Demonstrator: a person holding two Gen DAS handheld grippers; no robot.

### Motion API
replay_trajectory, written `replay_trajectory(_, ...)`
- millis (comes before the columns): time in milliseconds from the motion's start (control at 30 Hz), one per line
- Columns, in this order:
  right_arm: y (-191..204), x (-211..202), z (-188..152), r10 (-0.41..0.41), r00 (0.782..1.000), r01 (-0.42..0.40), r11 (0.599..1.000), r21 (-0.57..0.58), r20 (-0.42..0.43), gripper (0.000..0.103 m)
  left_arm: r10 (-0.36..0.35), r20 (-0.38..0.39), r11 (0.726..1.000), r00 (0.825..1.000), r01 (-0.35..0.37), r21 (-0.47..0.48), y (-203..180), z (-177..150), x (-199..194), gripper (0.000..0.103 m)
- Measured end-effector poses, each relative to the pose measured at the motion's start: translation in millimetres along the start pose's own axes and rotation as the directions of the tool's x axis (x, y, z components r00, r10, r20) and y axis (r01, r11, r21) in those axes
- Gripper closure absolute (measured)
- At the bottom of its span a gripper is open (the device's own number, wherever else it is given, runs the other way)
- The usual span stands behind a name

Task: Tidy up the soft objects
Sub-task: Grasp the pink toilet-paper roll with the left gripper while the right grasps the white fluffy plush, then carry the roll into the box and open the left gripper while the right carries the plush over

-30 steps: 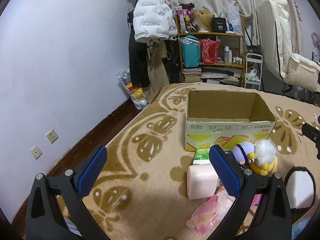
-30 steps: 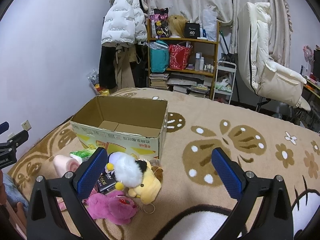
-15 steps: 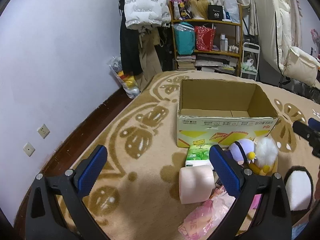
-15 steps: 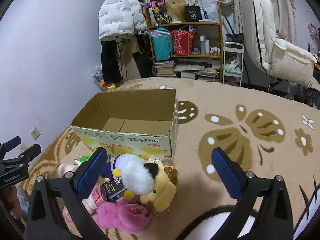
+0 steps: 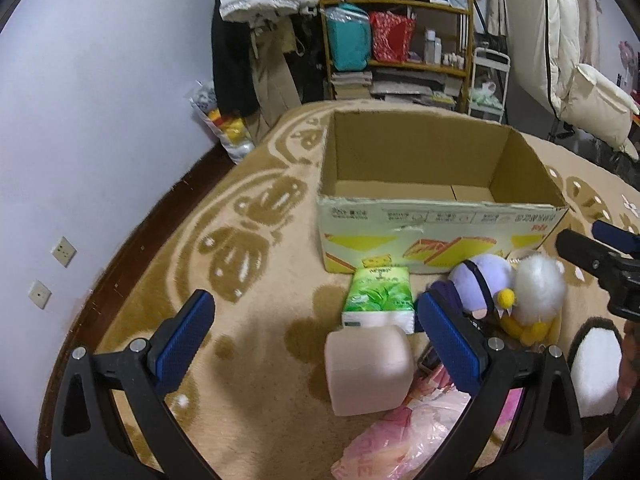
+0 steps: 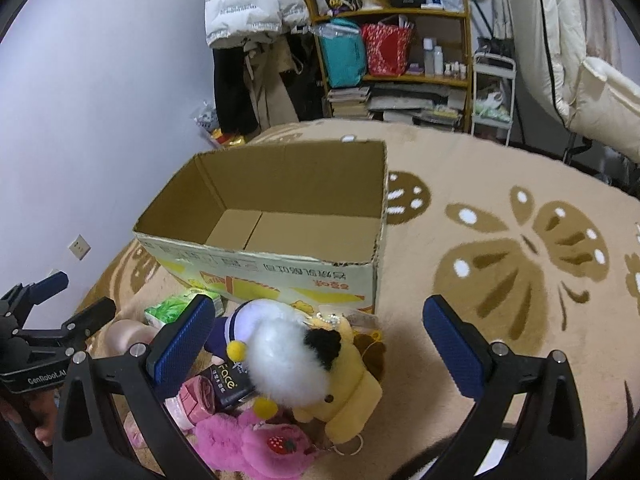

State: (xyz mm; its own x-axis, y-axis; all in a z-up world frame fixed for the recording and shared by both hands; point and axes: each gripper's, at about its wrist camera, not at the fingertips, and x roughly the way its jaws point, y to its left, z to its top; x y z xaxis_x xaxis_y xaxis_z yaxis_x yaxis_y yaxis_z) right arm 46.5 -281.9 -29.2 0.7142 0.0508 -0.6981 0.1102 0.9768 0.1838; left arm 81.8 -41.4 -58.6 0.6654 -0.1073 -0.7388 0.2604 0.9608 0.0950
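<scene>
An open cardboard box [image 5: 440,232] [image 6: 280,276] stands empty on the patterned rug. In front of it lie a green tissue pack [image 5: 378,296], a pale pink soft block [image 5: 368,368], a white-and-purple plush [image 5: 516,284] [image 6: 288,352], a yellow plush [image 6: 348,376], a pink plush [image 6: 264,448] and a pink plastic bag [image 5: 400,440]. My left gripper [image 5: 316,340] is open above the pink block, which sits between its fingers without touching them. My right gripper [image 6: 320,344] is open over the white and yellow plush. The other gripper shows at each view's edge.
A wooden shelf [image 5: 400,32] with bags and books stands at the back beside hanging coats [image 5: 256,40]. A cream chair [image 6: 592,80] is at the right. The wall [image 5: 80,120] with sockets runs along the left, with dark floor at the rug's edge.
Both grippers have moved forward and lower toward the pile in front of the box. The box and soft things now look larger and closer; nothing has been taken hold of.
</scene>
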Motion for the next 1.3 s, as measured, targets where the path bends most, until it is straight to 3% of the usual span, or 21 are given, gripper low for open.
replay_trajectory(267, 0.9, 23.5, -5.3, 0.028, 0.996, -0.029, 1.000, -0.009, -0.085, 0.003, -0.029, -0.074, 0.999, 0.997, 0.031, 0.032, -11.1, -10.8, 21.9, 0.002)
replay_trajectory(467, 0.8, 36.9, -15.1, 0.048, 0.987, -0.047, 0.999, 0.015, -0.154, 0.013, -0.035, -0.123, 0.997, 0.992, 0.044, 0.068, -21.0, -19.4, 34.0, 0.005)
replay_trajectory(567, 2.4, 41.8, -18.7, 0.061, 0.981, -0.060, 0.998, 0.013, -0.184, 0.023, -0.041, -0.161, 0.997, 0.986, 0.051, 0.061, -22.7, -23.2, 39.8, 0.012)
replay_trajectory(700, 1.9, 51.5, -23.8, 0.093, 0.968, -0.090, 0.996, 0.022, -0.234, 0.037, -0.045, -0.217, 0.996, 0.975, 0.061, 0.068, -23.6, -30.4, 51.3, 0.032)
replay_trajectory(900, 2.8, 54.4, -27.4, 0.078, 0.964, -0.079, 0.997, 0.008, -0.256, 0.041, -0.088, -0.232, 0.994, 0.969, 0.102, 0.049, -22.3, -33.6, 54.1, 0.051)
replay_trajectory(1100, 1.4, 55.6, -27.5, 0.069, 0.963, -0.075, 0.997, -0.014, -0.260, 0.057, -0.089, -0.223, 0.994, 0.971, 0.102, 0.047, -21.3, -33.8, 49.0, 0.057)
replay_trajectory(1300, -0.6, 49.0, -26.3, 0.084, 0.967, -0.088, 0.996, -0.007, -0.241, 0.060, -0.068, -0.171, 0.996, 0.983, 0.076, 0.037, -18.3, -32.4, 24.3, 0.059)
